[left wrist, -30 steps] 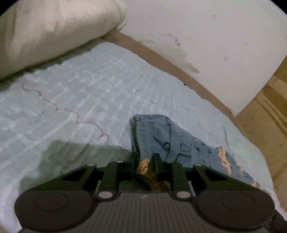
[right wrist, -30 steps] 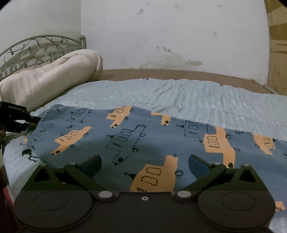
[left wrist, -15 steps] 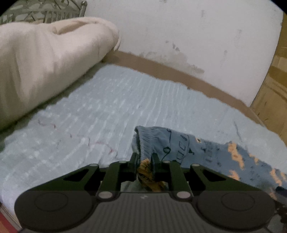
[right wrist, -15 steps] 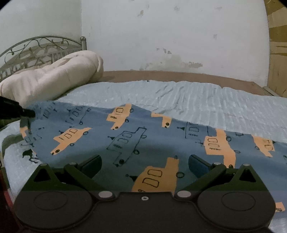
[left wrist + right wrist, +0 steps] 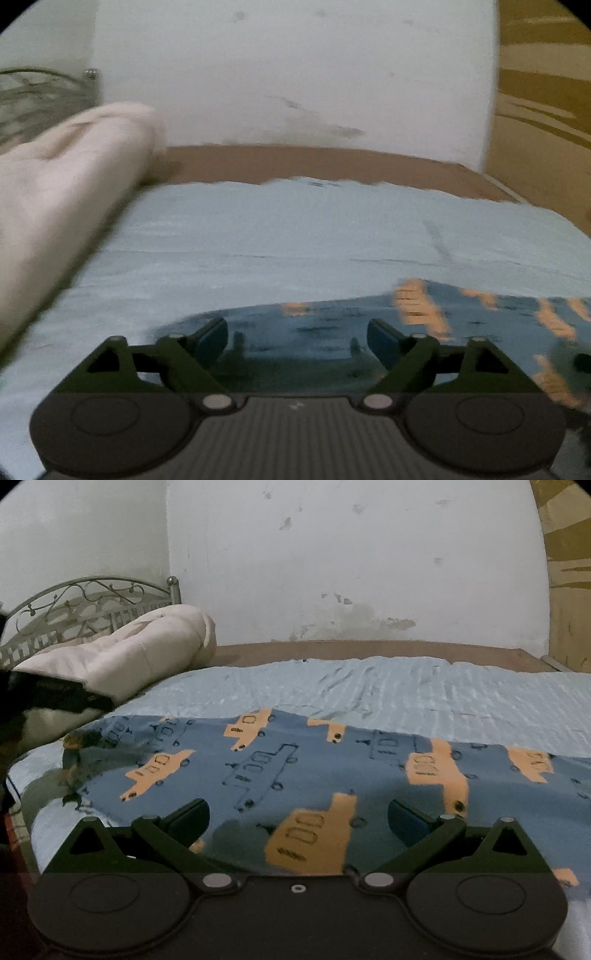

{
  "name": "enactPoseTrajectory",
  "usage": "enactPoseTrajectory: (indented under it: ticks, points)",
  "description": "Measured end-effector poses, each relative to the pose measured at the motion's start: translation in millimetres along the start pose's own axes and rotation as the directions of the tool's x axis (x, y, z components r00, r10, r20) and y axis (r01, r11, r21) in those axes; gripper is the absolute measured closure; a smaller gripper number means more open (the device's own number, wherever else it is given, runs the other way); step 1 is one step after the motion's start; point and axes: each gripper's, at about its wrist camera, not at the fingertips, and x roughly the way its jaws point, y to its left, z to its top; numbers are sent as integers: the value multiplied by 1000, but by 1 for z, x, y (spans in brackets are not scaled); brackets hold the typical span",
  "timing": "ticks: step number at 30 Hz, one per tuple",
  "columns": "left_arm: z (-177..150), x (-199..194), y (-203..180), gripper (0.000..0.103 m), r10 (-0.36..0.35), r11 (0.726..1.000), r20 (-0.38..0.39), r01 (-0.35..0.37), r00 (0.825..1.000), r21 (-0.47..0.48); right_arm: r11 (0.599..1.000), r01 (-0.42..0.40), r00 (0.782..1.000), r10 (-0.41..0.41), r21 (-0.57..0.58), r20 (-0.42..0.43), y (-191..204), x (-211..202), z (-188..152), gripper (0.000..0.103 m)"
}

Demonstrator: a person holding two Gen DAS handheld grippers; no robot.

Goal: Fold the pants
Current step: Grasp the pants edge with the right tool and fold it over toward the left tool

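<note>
I see both my left gripper and right gripper spread wide, empty, above truck-print pants on the blue-sheeted bed.

Left wrist view motion-blurred throughout; pants print smeared, cut off at right edge; their near hem hidden behind right gripper body.
</note>
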Motion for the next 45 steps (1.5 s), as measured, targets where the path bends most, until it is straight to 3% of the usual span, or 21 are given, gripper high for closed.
enactPoseTrajectory:
  ticks: [3,6,12,19,24,29,32,36,39,41,45]
  points:
    - [9,29,-36,11,-58,998,-30,58,998,10,1000,17,1000,-17,-20,2,-10,-10,-5,1]
    - [16,65,-67,10,-66,997,-61,68,996,22,999,23,1000,-24,-34,-7,-24,-18,-8,1]
    - [19,126,-102,8,84,984,-103,-67,991,164,995,92,996,-92,-35,-3,-60,-38,-13,1]
    - [32,155,-92,3,164,982,-100,-153,981,109,982,186,983,-186,-27,11,-92,-61,-29,1]
    - [29,131,-103,3,172,982,-41,-168,984,92,952,306,952,-306,-5,16,-122,-72,-33,1]
    - [28,99,-138,1,55,994,2,-55,998,92,921,340,937,-348,190,11,-169,-94,-41,1]
    - [23,85,-169,1,-56,993,4,55,998,100,872,377,915,-403,311,23,-189,-112,-46,1]
    - [12,75,-215,1,-187,972,-31,189,982,137,858,328,917,-390,395,86,-199,-129,-43,1]
    - [-3,68,-246,1,-275,944,-58,281,960,176,827,390,897,-440,405,37,-205,-125,-41,1]
    - [-13,63,-262,1,-322,919,-83,332,943,213,813,389,900,-436,433,10,-212,-123,-43,1]
    - [-33,58,-283,1,-352,877,-127,374,927,301,826,333,915,-399,455,55,-214,-133,-48,1]
